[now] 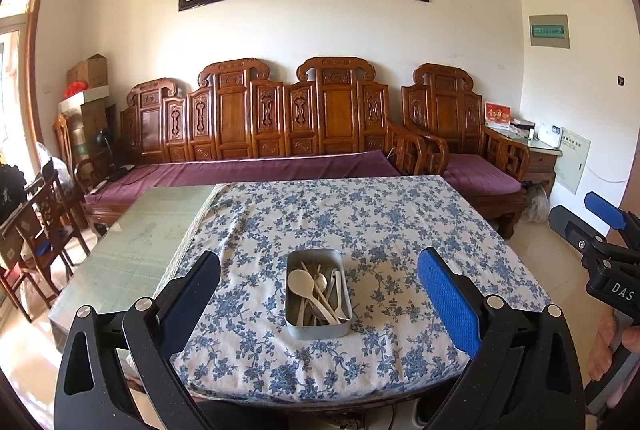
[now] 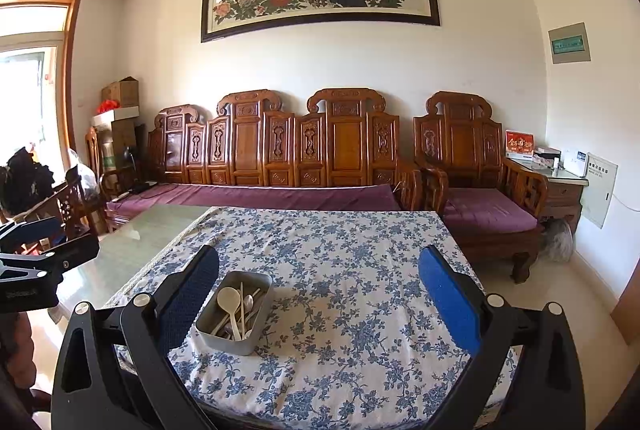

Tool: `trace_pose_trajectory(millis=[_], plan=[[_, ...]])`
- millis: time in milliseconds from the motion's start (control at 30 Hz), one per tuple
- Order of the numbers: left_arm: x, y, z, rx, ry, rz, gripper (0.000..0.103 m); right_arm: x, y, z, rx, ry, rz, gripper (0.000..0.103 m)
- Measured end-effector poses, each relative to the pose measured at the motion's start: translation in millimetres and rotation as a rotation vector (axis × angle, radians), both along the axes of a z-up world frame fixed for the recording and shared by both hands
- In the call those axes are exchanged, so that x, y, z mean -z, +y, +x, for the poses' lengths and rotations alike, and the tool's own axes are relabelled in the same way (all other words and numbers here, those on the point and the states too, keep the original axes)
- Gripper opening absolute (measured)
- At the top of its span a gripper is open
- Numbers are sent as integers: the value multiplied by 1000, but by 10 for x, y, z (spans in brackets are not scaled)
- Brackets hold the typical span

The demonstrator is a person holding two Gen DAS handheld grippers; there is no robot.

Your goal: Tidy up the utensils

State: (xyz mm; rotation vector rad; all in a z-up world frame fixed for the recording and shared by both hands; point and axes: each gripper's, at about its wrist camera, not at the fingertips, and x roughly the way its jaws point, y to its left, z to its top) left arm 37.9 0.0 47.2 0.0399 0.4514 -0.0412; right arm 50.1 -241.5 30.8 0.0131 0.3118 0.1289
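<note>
A grey metal box [image 1: 319, 330] stands on the blue-flowered tablecloth [image 1: 360, 222] near the table's front edge. It holds a cream spoon [image 1: 300, 280], chopsticks, a metal spoon and other white utensils. My left gripper [image 1: 318, 294] is open above the near edge, with the box seen between its fingers and nothing held. In the right wrist view the same box [image 2: 230, 340] sits left of centre, close to the dark left finger [image 2: 192, 294]. My right gripper [image 2: 320, 306] is open and empty over the cloth. The right gripper's body [image 1: 600, 258] shows at the left view's right edge.
The cloth covers the right part of a glass-topped table [image 1: 152, 230]. A carved wooden sofa [image 1: 280, 134] with purple cushions runs behind it, an armchair [image 1: 472, 146] to the right. Wooden chairs [image 1: 44, 230] and cartons stand at the left. A hand [image 1: 612, 346] holds the right gripper.
</note>
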Motion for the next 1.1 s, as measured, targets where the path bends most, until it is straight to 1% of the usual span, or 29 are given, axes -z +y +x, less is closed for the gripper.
trace_pose_trajectory(millis=[1100], plan=[[-19, -23, -31, 7, -13, -5, 95, 38, -12, 11, 6, -4, -3, 100]])
